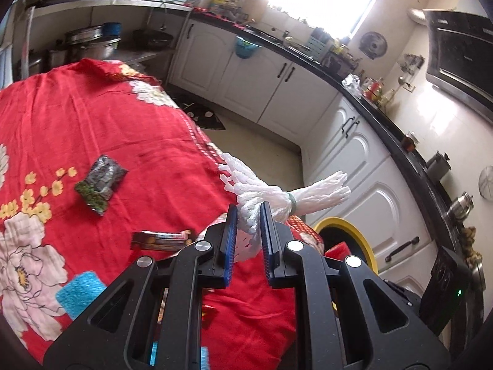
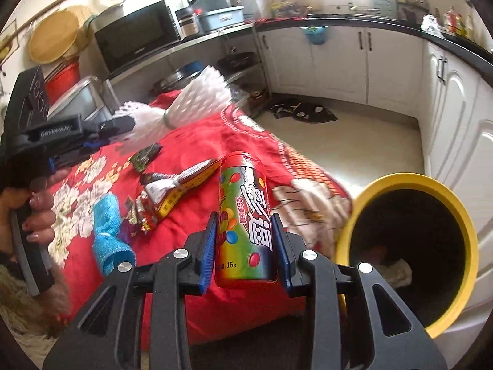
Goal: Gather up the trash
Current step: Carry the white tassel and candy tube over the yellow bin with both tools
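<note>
Right gripper (image 2: 245, 240) jaws clamped candy tube (image 2: 242, 215) above red-clothed surface (image 2: 197, 129) | left gripper (image 1: 248, 225) jaws gripped white foam netting (image 1: 277, 197) | yellow bin (image 2: 409, 246) near right | advice: centre tube over opening before releasing

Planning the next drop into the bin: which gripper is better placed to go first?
Right. The right gripper already clamps the candy tube, and the yellow bin opens just beside it. The left gripper holds white foam netting over the table edge, with the bin lower and partly hidden.
</note>
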The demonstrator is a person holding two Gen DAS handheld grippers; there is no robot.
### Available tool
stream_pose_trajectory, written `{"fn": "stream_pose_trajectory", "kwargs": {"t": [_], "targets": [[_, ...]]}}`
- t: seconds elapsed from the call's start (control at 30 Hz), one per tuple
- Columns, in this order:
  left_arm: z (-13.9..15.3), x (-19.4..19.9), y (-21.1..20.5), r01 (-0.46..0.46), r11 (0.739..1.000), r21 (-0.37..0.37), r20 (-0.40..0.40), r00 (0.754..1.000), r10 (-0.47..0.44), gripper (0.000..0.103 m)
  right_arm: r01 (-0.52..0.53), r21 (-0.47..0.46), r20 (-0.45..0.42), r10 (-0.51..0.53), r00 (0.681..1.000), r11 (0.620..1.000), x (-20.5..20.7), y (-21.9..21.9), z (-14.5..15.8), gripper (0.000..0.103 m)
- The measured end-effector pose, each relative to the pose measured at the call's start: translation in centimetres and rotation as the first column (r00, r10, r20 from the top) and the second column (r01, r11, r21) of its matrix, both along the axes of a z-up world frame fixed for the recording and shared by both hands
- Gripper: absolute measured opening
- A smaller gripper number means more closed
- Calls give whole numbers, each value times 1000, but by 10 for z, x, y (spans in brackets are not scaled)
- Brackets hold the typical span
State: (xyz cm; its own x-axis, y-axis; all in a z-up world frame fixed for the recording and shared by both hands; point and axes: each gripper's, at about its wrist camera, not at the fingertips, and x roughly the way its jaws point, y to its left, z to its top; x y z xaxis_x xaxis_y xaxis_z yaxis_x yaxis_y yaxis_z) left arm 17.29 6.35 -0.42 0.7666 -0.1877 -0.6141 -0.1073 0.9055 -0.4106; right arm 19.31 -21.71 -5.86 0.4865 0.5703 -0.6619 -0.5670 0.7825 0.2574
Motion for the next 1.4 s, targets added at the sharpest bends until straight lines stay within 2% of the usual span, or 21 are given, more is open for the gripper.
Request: {"fn": "stream_pose_trajectory", "kwargs": {"t": [0.57,0.97,1.4], "targets": [[18,11,-58,87,992,93,48,995,-91,10,196,52,64,-199,978,979,1,-75,23,32],[21,22,-103,161,972,168,62,983,-174,10,320,67,89,-325,942,945,2,-122,29,32],[9,38,-157,258,937,235,30,962,-272,10,405,66,87,-410,908,912,6,-152,24,32]]}}
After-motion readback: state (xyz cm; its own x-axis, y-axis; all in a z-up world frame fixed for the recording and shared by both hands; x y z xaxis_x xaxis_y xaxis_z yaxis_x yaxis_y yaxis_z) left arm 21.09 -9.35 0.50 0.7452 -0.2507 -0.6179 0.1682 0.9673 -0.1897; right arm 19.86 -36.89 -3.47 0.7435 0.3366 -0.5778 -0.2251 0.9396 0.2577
